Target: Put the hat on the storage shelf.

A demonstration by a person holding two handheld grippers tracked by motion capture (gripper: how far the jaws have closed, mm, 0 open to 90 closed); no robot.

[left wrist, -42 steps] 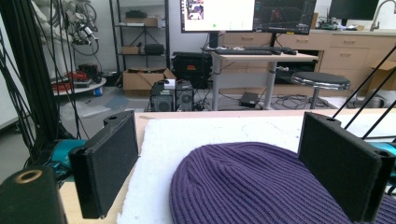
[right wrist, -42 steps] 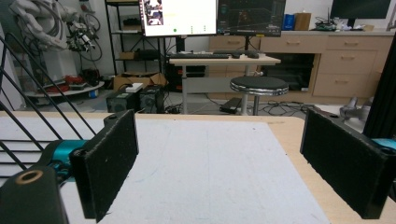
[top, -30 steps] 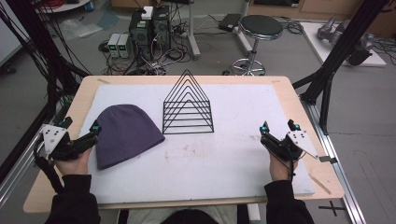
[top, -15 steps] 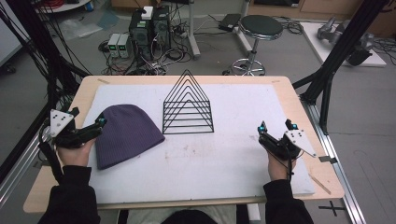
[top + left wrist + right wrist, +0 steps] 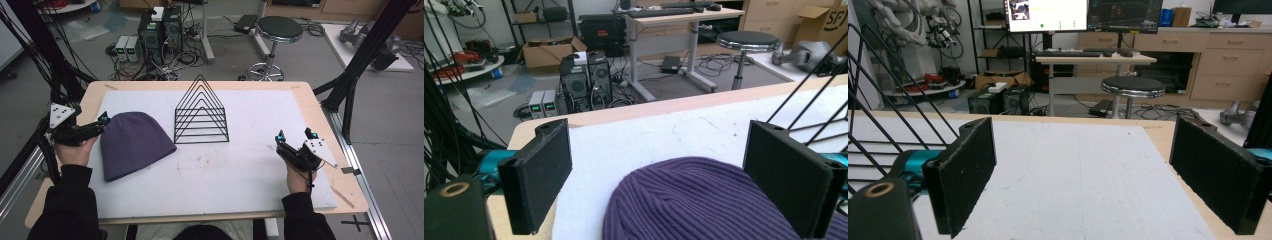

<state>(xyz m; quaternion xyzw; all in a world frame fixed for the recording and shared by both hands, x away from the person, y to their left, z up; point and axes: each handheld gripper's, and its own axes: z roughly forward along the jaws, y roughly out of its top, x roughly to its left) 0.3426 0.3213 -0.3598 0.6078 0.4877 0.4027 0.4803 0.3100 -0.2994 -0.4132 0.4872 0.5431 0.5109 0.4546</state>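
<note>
Left gripper (image 5: 659, 185): jaws wide apart, gripping nothing; purple beanie (image 5: 704, 205) lies between and below them.
Right gripper (image 5: 1083, 185): jaws wide apart, empty, over bare white mat (image 5: 1073, 165).
Black wire rack (image 5: 201, 112): farther on, upright, between both grippers.
</note>
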